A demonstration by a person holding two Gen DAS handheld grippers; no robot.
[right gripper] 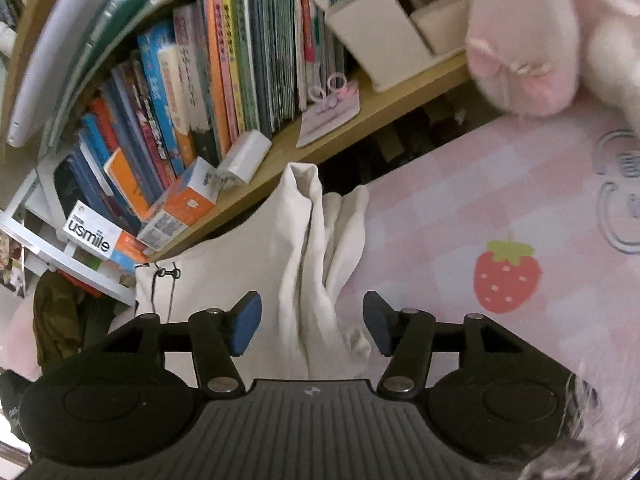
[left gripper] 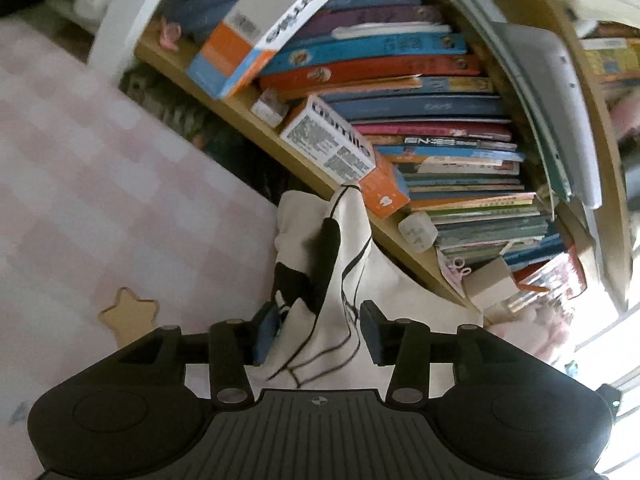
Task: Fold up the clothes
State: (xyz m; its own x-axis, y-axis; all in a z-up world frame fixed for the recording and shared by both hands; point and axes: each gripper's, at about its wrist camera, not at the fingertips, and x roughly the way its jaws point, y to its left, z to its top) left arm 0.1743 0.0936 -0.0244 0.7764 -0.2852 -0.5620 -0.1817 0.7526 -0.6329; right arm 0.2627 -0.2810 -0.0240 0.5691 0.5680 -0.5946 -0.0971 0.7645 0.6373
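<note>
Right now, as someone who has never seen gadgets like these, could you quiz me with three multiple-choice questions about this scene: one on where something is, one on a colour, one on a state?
1. Where does the cream garment lie?
A. On the pink checked sheet, beside the bookshelf
B. Inside the white box
C. On top of the books

2. What colour is the fruit print on the sheet?
A. Blue
B. Red with a green top
C. Purple

3. How do the jaws of the right gripper stand?
A. Clamped tight on a book
B. Apart, with cloth between them but not pressed
C. Shut on nothing

Answers: 1 A, the cloth rests on the sheet below the shelf edge. 2 B, it is a red strawberry with green leaves. 3 B, both blue pads stand clear of the fold.
</note>
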